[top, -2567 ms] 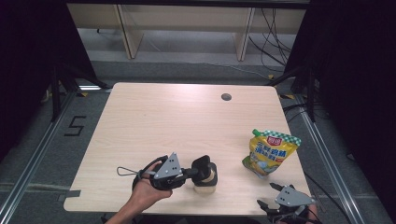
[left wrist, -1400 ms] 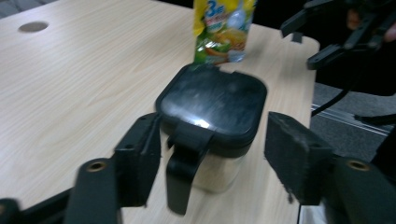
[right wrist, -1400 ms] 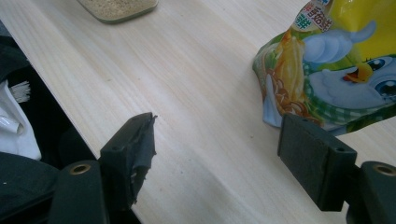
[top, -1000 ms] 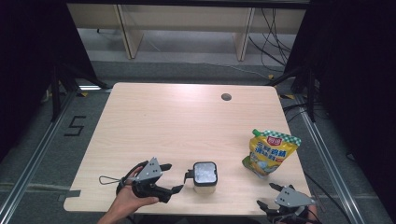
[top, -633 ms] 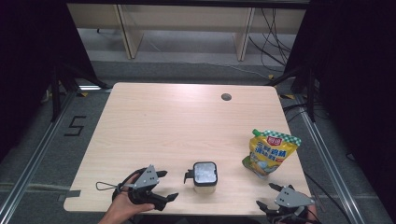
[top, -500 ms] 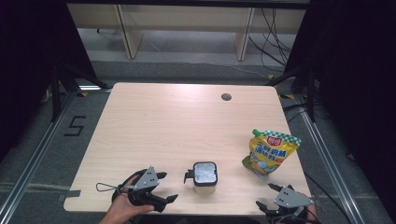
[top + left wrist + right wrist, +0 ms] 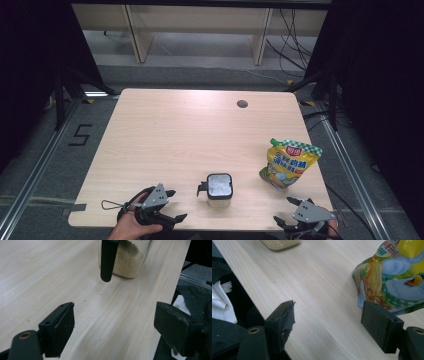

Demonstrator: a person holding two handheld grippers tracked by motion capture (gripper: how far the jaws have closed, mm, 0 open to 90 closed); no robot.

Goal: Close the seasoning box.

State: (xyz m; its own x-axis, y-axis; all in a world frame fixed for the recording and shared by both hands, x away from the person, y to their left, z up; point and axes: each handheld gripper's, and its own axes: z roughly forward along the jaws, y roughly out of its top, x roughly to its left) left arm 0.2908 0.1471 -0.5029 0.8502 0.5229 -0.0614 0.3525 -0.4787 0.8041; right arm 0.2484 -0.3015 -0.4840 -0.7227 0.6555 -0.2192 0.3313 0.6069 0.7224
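Observation:
A small glass jar (image 7: 219,186) with a grey lid and a black side handle stands near the table's front edge; in the left gripper view the jar (image 7: 127,262) holds pale grain and its handle (image 7: 108,260) hangs toward me. My left gripper (image 7: 176,205) lies left of it, apart, jaws open and empty (image 7: 115,325). A yellow snack bag (image 7: 289,162) stands at the right. My right gripper (image 7: 284,210) rests at the front right edge, open, with bare wood between its jaws (image 7: 327,322); the bag (image 7: 397,275) is just beyond its right jaw.
The light wooden table (image 7: 175,130) has a round cable hole (image 7: 242,104) at the back right. Dark floor drops off past the front edge (image 7: 227,302). Metal rails and shelf legs stand beyond the table.
My left gripper has let go of the jar and drawn back left and toward the front edge, sinking a little. The jar, the bag and the right gripper stay put.

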